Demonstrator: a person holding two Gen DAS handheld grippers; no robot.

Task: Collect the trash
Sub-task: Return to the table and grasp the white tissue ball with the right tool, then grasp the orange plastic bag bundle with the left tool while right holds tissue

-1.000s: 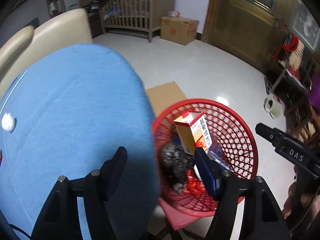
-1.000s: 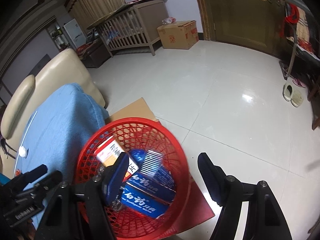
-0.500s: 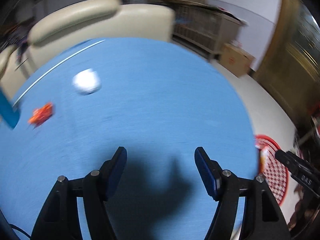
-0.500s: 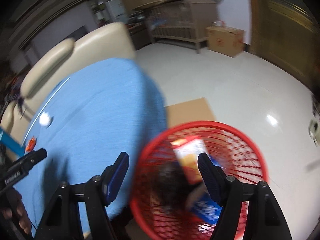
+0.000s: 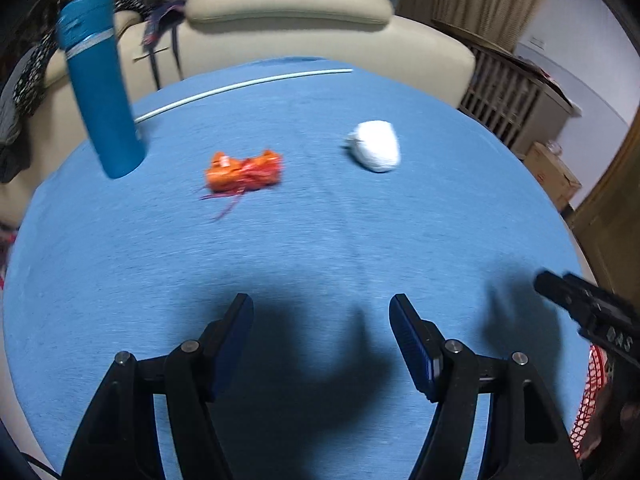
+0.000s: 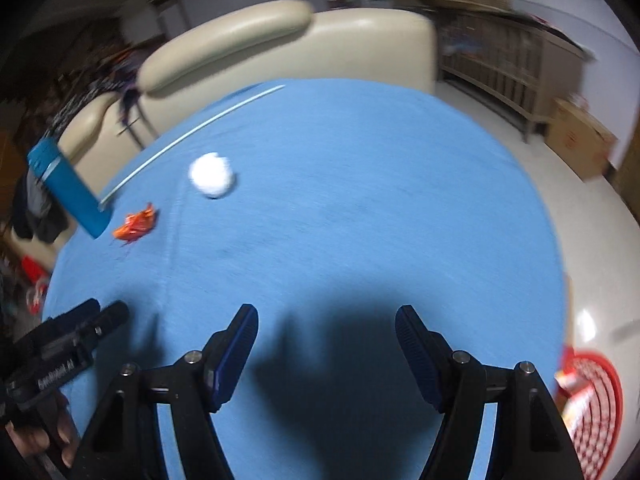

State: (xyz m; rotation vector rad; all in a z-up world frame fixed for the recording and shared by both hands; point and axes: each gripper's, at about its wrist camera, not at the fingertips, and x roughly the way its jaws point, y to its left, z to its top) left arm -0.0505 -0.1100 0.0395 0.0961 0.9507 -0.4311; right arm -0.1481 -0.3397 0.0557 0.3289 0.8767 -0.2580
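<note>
Left gripper [image 5: 321,344]: released, empty, over the blue surface [image 5: 320,248].
Right gripper [image 6: 326,354]: released, empty.
Trash: orange wrapper [image 5: 243,171] and white paper ball [image 5: 376,145], apart, mid-surface.
Basket [image 6: 596,408]: beside the surface's right edge.
Advice: straddle one piece, pinch low.

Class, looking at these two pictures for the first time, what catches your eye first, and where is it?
A crumpled orange wrapper and a white paper ball lie apart on the round blue tablecloth. A tall blue cylinder bottle stands at its far left edge. Both claws, left and right, gape empty.
</note>
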